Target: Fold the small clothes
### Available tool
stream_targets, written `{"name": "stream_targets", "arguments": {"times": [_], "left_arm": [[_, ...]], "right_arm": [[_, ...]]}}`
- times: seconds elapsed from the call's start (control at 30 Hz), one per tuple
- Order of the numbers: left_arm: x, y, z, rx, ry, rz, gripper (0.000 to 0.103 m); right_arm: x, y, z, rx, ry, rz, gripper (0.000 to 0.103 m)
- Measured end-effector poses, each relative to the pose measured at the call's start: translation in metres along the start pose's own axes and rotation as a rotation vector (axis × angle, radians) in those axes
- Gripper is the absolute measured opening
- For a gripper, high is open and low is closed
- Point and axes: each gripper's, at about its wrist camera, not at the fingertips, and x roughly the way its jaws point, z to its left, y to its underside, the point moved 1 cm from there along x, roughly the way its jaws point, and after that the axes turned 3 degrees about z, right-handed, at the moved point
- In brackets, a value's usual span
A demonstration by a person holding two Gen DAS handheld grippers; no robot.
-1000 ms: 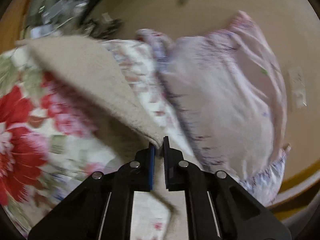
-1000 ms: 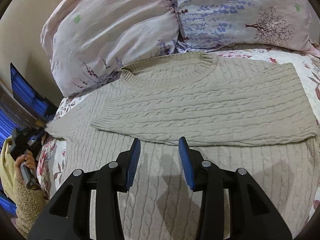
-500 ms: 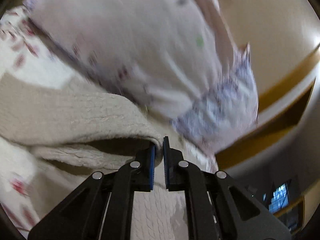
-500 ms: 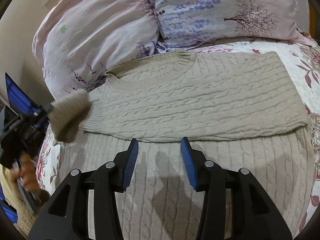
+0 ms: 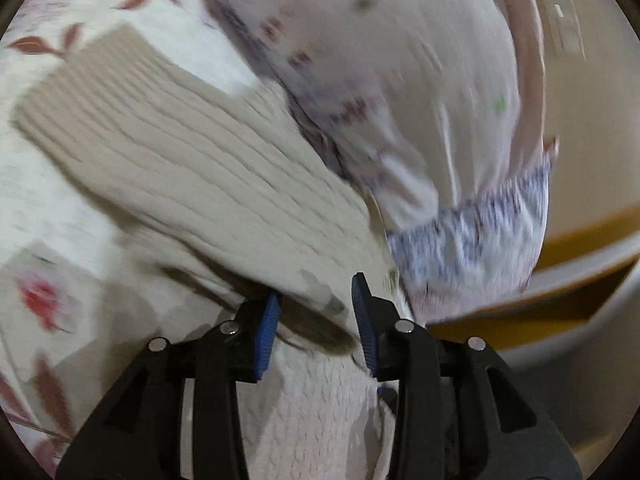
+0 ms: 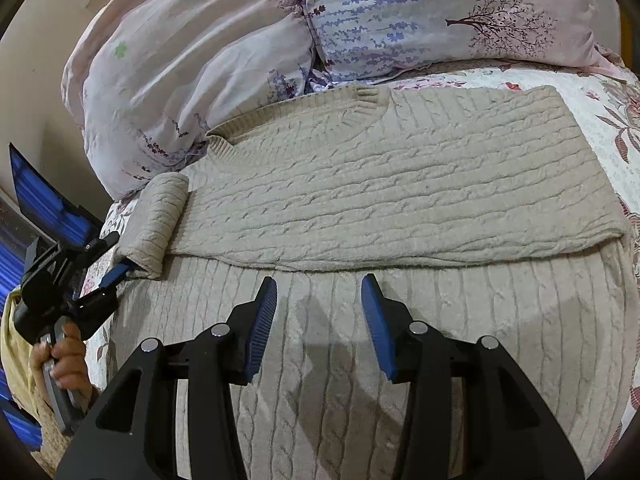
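Note:
A beige cable-knit sweater lies flat on the bed, its right sleeve folded across the chest. Its left sleeve is laid inward at the sweater's left edge; it also shows in the left wrist view. My left gripper is open, with the sleeve's edge lying between its jaws; it appears in the right wrist view at the far left. My right gripper is open and empty, hovering over the sweater's lower body.
Two pale floral pillows lie against the wall behind the sweater's collar. A floral bedsheet covers the bed. The bed's left edge is by a blue-striped object. A wooden bed frame shows at right in the left wrist view.
My left gripper carried the left sleeve inward over the sweater's edge and has opened, letting go of it. My right gripper has stayed open and shifted only slightly.

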Motion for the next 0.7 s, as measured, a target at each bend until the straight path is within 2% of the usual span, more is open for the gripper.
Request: {"name": "stream_targets", "arguments": {"times": [0.2, 0.23, 0.27, 0.33, 0.37, 0.43, 0.53, 0.6, 0.7], "left_arm": [[-0.022, -0.018, 0.023, -0.129, 0.009, -0.075, 0.035], [-0.026, -0.021, 0.027, -0.151, 0.015, -0.088, 0.029], [-0.027, -0.022, 0.027, -0.160, 0.015, -0.103, 0.018], [-0.028, -0.024, 0.020, -0.140, 0.002, -0.137, 0.011], [-0.028, -0.024, 0.013, -0.113, -0.007, -0.152, 0.010], [-0.021, -0.022, -0.014, -0.019, -0.014, -0.172, 0.009], [0.001, -0.006, -0.059, 0.144, -0.015, -0.147, 0.009], [0.031, 0.016, -0.099, 0.331, -0.018, -0.069, 0.009], [0.084, 0.071, -0.147, 0.632, -0.028, 0.144, 0.014]], "right_arm": [[-0.003, 0.003, 0.007, -0.022, -0.003, -0.007, 0.046], [-0.004, 0.003, 0.007, -0.026, -0.002, -0.009, 0.046], [-0.005, 0.004, 0.007, -0.029, 0.000, -0.011, 0.046], [-0.007, 0.005, 0.006, -0.032, 0.004, -0.017, 0.046], [-0.008, 0.006, 0.005, -0.032, 0.006, -0.020, 0.046], [-0.012, 0.007, 0.001, -0.025, 0.009, -0.028, 0.046], [-0.017, 0.008, -0.008, 0.000, 0.014, -0.043, 0.046], [-0.019, 0.010, -0.016, 0.026, 0.020, -0.052, 0.046], [-0.021, 0.013, -0.031, 0.071, 0.035, -0.057, 0.046]]}}
